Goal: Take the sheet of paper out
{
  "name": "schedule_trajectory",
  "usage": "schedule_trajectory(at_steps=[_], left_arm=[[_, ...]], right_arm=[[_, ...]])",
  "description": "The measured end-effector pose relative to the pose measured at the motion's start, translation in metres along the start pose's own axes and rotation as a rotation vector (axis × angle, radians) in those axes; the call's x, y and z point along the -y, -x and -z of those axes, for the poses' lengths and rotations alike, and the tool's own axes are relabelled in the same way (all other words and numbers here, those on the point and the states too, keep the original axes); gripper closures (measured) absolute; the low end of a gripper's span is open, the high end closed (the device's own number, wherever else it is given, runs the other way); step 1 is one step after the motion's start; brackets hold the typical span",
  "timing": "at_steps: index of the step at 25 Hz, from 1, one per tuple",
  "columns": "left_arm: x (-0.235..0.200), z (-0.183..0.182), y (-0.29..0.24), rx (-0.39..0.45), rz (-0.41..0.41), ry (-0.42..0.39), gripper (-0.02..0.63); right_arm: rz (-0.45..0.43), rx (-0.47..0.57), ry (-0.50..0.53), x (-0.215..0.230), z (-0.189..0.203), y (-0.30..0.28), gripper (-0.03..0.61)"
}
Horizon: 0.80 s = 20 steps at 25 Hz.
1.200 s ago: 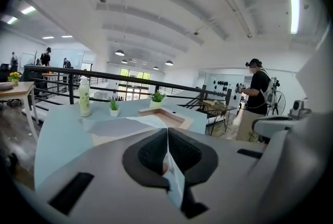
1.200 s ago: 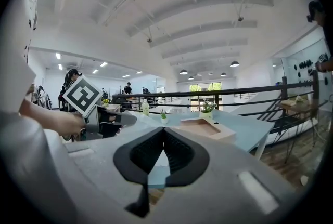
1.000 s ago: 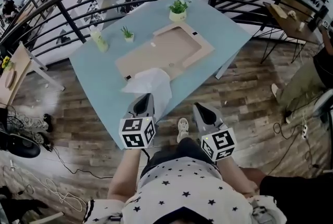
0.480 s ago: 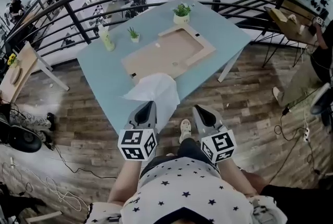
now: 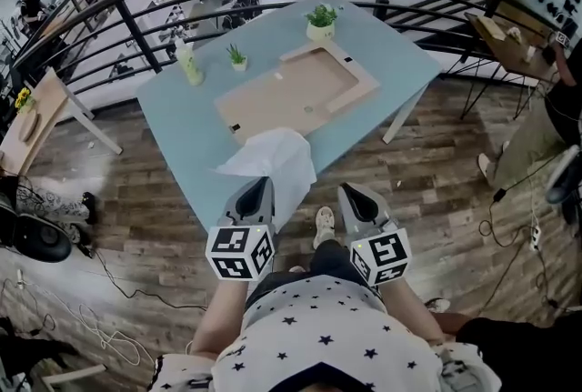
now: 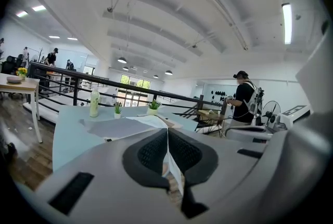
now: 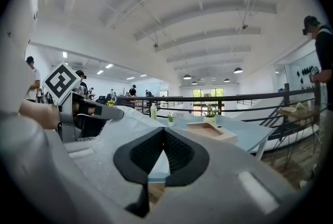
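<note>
**Head view.** The left tongs [image 5: 258,185] are closed on the near edge of the sheet of paper [image 5: 273,158]. The right tongs [image 5: 351,190] are closed and carry nothing. Both are held low in front of the person, just off the near corner of the table [image 5: 177,122]. The sheet spreads from the left tongs up over that corner, puckered and sagging. Its far edge lies close to the wooden frame [image 5: 291,95]; contact there cannot be confirmed. A bottle [image 5: 188,65] stands well clear, to the left of the frame.

**Left gripper view.** The left tongs [image 6: 167,132] are pressed together, with a thin white edge of the sheet [image 6: 174,173] pinched between the pads. The rest of the sheet fans forward over the table [image 6: 67,134].

**Right gripper view.** The right tongs [image 7: 164,132] meet at the tips with nothing between them. The sheet [image 7: 125,123] lies off to the left, running towards the other gripper.

**Assessment.** The sheet is judged very light, thin and limp, with no stiffness of its own. It is likely to drape and flutter, and may tear if snagged on the frame or the table corner. One pinch on an edge should bear its weight. To carry it flat, the right tongs would need a second hold on a free edge away from the first.
</note>
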<state>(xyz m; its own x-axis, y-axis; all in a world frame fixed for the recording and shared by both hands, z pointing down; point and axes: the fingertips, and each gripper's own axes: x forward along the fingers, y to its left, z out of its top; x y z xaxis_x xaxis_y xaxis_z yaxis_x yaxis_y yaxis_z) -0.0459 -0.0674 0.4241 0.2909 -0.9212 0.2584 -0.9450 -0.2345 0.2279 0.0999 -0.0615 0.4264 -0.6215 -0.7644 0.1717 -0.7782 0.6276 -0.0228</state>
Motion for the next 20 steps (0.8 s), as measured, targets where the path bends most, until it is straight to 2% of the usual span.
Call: schedule_trajectory(at_steps=[20], left_arm=[[-0.009,-0.004,-0.010,-0.001,-0.005,0.016,0.607]], right_arm=[[0.005,-0.020,-0.003,0.008,0.005,-0.013,0.572]])
